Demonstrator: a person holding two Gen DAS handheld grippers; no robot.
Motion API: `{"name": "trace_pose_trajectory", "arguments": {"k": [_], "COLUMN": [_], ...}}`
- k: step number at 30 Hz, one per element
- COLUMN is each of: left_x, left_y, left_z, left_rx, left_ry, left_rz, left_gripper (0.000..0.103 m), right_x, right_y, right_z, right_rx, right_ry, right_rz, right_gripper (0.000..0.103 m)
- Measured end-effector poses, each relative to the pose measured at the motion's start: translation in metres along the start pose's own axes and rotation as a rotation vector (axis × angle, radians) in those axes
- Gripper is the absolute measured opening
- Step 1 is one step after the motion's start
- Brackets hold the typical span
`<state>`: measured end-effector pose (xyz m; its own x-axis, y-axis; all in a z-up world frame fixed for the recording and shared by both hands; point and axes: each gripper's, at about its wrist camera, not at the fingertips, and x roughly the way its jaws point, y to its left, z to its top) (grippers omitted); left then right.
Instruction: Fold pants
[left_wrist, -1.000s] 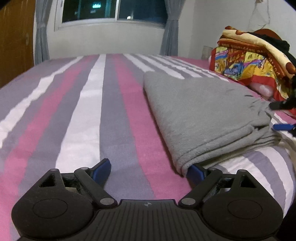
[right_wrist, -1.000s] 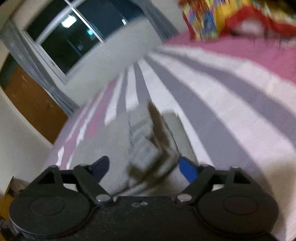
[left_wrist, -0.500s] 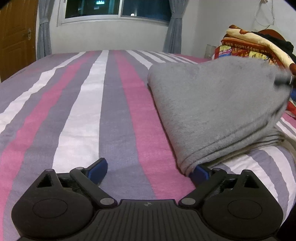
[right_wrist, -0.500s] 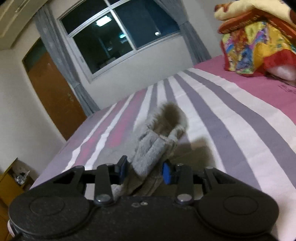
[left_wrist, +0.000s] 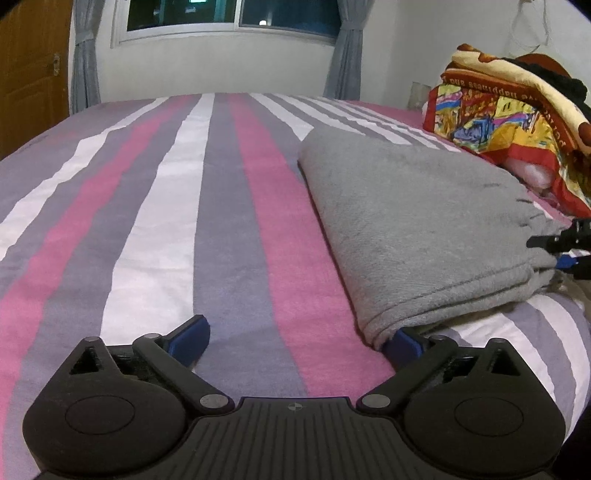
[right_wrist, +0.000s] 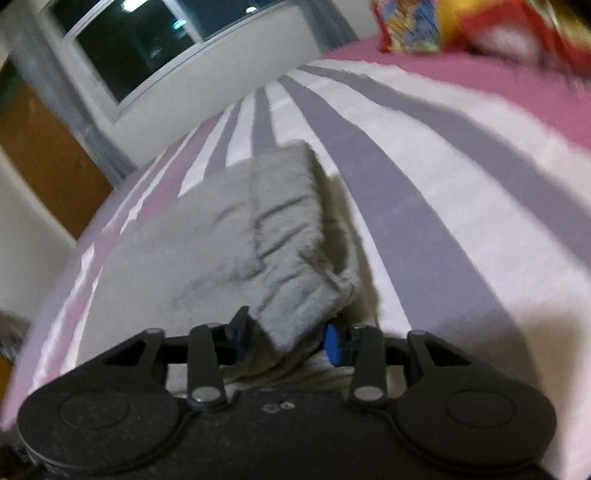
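- Bedroom at night: striped bed (left_wrist: 221, 206) in pink, grey and white under a dark window (left_wrist: 232, 16) with grey curtains, wooden door (left_wrist: 29, 66) at the left wall.
- Left gripper (left_wrist: 295, 341) low over the near edge of the bed, fingers spread wide and opening further, nothing pinched between them.
- Left blue pad (left_wrist: 190, 338) over a grey stripe; right blue pad (left_wrist: 404, 341) tucked just under the near corner of the folded pants (left_wrist: 413, 229), touching the cloth from below.
- Right gripper (right_wrist: 288, 339) at the far right end of the pants, fingers partly closed with the bunched waistband end (right_wrist: 295, 295) between them, easing apart a little.
- Blue pads right against the fleece on both sides; whether pressing or just touching cannot be told through the blur.
- Seen from the left wrist: tips of the right gripper (left_wrist: 561, 245) at the right edge of the pants, against the gathered end.
- Grey fleece pants lying folded in layers on the right half of the bed, long fold running away toward the window, stacked edges facing the near side.
- Beyond the pants, near the head of the bed: pile of colourful red and yellow blankets (left_wrist: 509, 122), apart from the pants.
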<state>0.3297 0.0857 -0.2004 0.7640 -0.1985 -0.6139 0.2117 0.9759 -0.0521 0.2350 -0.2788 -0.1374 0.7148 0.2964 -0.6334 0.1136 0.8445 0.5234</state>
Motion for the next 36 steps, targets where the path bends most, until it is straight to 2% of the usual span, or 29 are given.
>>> {"name": "trace_pose_trajectory", "arguments": {"k": [3,6,8,9,10,12,15,17,18,19,20,21,22,24,27,31,33,35,36], "left_x": [-0.003,-0.017,-0.038,-0.05,-0.058,-0.06,-0.032,-0.004,0.008,0.023,0.038,0.045,0.048,0.046,0.041,0.06,0.083,0.115,0.123], "left_y": [-0.001,0.0,0.007,0.01,0.01,0.005,-0.007,-0.014,-0.016,-0.017,-0.015,-0.012,-0.007,-0.007,-0.008,0.004,0.005,0.002,0.003], "left_z": [0.001,0.001,0.002,0.006,0.013,0.034,0.064,0.072,0.071,0.067,0.062,0.055,0.054,0.058,0.074,0.109,0.119,0.118,0.117], "left_rx": [0.003,0.04,0.025,0.011,0.006,0.009,0.009,0.003,-0.003,-0.008,-0.019,-0.055,-0.091,-0.085,-0.022,-0.089,-0.085,-0.053,-0.069], "left_ry": [0.012,0.03,0.005,-0.035,-0.069,-0.115,-0.086,-0.049,-0.023,0.014,0.058,0.061,0.063,0.072,0.009,-0.039,-0.017,0.087,0.086], "left_rz": [0.004,-0.016,-0.051,-0.072,-0.081,-0.073,-0.064,-0.067,-0.064,-0.051,-0.056,-0.081,-0.101,-0.102,-0.097,-0.116,-0.109,-0.084,-0.099], "left_gripper": [0.099,0.099,0.099,0.099,0.099,0.099,0.099,0.099,0.099,0.099,0.1,0.103,0.103,0.103,0.103,0.103,0.103,0.103,0.103], "right_x": [-0.006,-0.024,-0.041,-0.044,-0.047,-0.046,-0.031,-0.018,-0.007,0.007,0.021,0.033,0.035,0.029,0.011,0.026,0.046,0.073,0.077], "right_y": [0.008,0.013,0.016,0.018,0.02,0.031,0.05,0.053,0.052,0.049,0.044,0.035,0.03,0.032,0.038,0.048,0.049,0.04,0.033], "right_z": [0.004,0.006,0.01,0.013,0.017,0.028,0.039,0.04,0.039,0.037,0.033,0.03,0.029,0.037,0.056,0.081,0.086,0.08,0.079], "right_rx": [-0.042,-0.106,-0.183,-0.222,-0.26,-0.338,-0.433,-0.47,-0.494,-0.52,-0.54,-0.548,-0.547,-0.55,-0.53,-0.529,-0.549,-0.556,-0.537], "right_ry": [0.006,-0.043,-0.116,-0.144,-0.169,-0.21,-0.225,-0.208,-0.177,-0.123,-0.068,-0.025,-0.016,-0.014,-0.099,-0.137,-0.117,-0.02,-0.01], "right_rz": [-0.018,-0.05,-0.065,-0.07,-0.073,-0.083,-0.099,-0.115,-0.136,-0.18,-0.24,-0.271,-0.262,-0.252,-0.18,-0.158,-0.174,-0.239,-0.226], "right_gripper": [0.046,0.062,0.055,0.043,0.036,0.031,0.031,0.031,0.028,0.019,0.016,0.017,0.019,0.024,0.028,0.028,0.031,0.031,0.031]}}
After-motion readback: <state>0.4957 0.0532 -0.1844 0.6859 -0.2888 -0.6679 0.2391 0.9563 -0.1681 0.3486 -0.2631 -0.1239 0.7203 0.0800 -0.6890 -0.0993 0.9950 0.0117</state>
